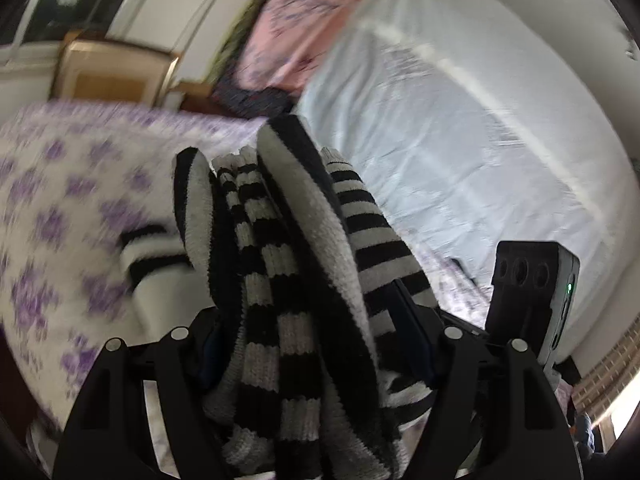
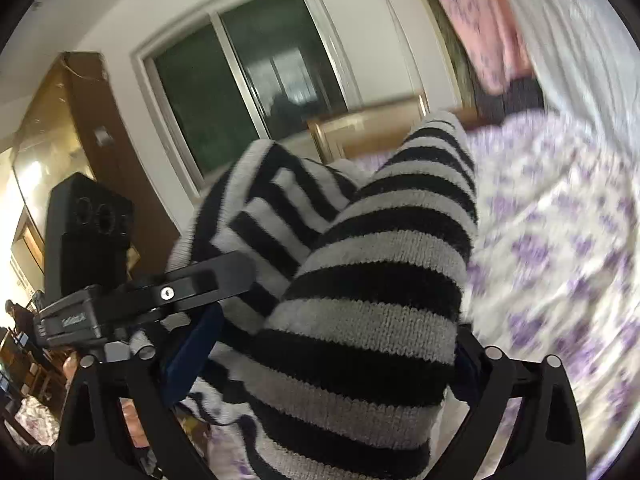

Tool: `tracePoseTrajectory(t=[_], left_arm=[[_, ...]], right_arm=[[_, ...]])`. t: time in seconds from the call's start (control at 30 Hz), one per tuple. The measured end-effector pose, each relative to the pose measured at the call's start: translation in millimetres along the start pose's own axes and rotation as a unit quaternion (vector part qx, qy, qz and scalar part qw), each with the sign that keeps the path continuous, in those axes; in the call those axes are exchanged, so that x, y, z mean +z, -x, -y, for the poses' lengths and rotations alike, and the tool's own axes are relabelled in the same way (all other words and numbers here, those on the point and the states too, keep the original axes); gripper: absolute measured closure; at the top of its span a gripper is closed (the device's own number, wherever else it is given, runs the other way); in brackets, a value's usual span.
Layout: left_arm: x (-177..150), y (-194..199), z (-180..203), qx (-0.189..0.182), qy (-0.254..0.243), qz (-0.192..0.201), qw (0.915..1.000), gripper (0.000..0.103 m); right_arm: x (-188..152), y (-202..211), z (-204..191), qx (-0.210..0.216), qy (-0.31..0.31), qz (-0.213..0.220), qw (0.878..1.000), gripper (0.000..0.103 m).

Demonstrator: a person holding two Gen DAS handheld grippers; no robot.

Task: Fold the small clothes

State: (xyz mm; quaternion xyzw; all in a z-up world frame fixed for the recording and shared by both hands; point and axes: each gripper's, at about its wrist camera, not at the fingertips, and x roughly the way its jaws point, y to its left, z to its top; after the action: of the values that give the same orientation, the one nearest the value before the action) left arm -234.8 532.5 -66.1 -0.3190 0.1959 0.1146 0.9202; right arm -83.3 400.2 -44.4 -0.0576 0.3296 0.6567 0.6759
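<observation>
A black-and-white striped knit garment (image 1: pixel 280 264) hangs bunched in folds between the jaws of my left gripper (image 1: pixel 312 320), which is shut on it. In the right wrist view the same striped garment (image 2: pixel 372 280) fills the whole gap of my right gripper (image 2: pixel 332 336), whose blue pads (image 2: pixel 192 344) sit against its sides, shut on it. The cloth is held up off the bed, and motion blurs the background. The other gripper's black body shows at the right edge (image 1: pixel 532 292) and at the left (image 2: pixel 88 236), close alongside.
Below lies a bed with a white sheet with purple flowers (image 1: pixel 60 208) (image 2: pixel 560 240). A pale blue quilt (image 1: pixel 460 128) and a pink pillow (image 1: pixel 304 20) lie farther back. A wooden headboard (image 1: pixel 112 72), a dark window (image 2: pixel 248 80) and a brown wardrobe (image 2: pixel 80 120) stand beyond.
</observation>
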Motion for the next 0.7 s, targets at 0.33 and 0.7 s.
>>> tracePoseTrajectory(t=[0.33,0.7], left_arm=[[-60,-6,-80,0.034,0.139,-0.015,0.9896,0.004],[-53,9,-62,0.135,0.08,-0.015,0.9875,0.004]], right_arm=[[-47,-21,44,0.018,-0.09,-0.048,0.995,0.008],[-68,9,66,-0.02,-0.126,-0.051,0.991,0.003]])
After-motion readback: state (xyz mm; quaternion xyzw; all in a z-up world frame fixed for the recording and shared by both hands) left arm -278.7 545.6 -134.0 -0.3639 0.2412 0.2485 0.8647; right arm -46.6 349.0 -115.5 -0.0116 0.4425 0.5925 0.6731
